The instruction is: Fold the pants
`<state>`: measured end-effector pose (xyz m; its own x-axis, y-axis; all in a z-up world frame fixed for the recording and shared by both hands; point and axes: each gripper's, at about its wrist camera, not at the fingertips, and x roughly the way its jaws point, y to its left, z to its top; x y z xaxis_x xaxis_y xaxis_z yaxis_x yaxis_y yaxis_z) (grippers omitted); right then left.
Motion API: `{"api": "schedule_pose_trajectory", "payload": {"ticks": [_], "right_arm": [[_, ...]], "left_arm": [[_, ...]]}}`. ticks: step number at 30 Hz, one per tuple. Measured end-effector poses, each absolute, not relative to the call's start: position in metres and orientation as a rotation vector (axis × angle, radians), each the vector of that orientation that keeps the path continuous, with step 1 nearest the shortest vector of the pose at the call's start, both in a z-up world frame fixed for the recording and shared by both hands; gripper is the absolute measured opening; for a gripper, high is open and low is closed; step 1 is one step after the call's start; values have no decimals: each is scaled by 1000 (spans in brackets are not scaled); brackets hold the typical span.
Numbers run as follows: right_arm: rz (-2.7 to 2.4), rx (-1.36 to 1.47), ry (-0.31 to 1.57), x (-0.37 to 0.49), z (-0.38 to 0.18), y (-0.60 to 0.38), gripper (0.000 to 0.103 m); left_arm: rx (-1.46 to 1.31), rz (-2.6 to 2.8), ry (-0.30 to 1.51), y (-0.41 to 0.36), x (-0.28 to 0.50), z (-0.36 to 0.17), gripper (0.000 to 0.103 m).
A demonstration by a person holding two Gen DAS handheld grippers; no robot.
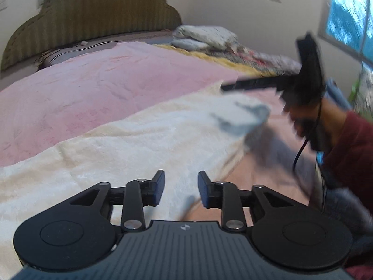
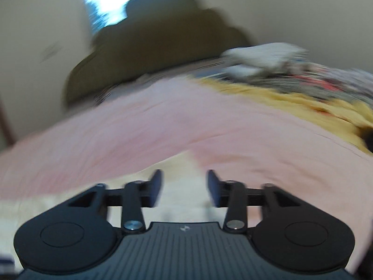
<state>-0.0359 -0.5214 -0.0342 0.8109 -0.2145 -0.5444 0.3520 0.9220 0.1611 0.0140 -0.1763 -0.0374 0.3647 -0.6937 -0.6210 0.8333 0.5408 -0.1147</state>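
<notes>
The cream pants (image 1: 130, 140) lie flat on the pink bed (image 1: 93, 81), their length running from the left tool (image 1: 181, 190) away toward the right tool (image 2: 184, 187). Both tools hang released and empty just above the cloth. No writing is readable.
</notes>
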Motion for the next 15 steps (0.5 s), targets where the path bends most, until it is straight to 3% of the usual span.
{"api": "schedule_pose_trajectory", "payload": {"ticks": [5,10,12,15], "right_arm": [[-306,169,747,21,-76,-512,71],[-262,207,634,-14,-55,-487,73],[-176,165,668,-19,-55,-469,80],[-169,76,744,-19,-71,-453,81]], "left_arm": [[261,-778,650,-168,32,-39,59],[290,-702,780,-170,52,-64,59],[301,-722,758,-173,46,-64,60],[316,-708,709,-172,39,-57,61]]}}
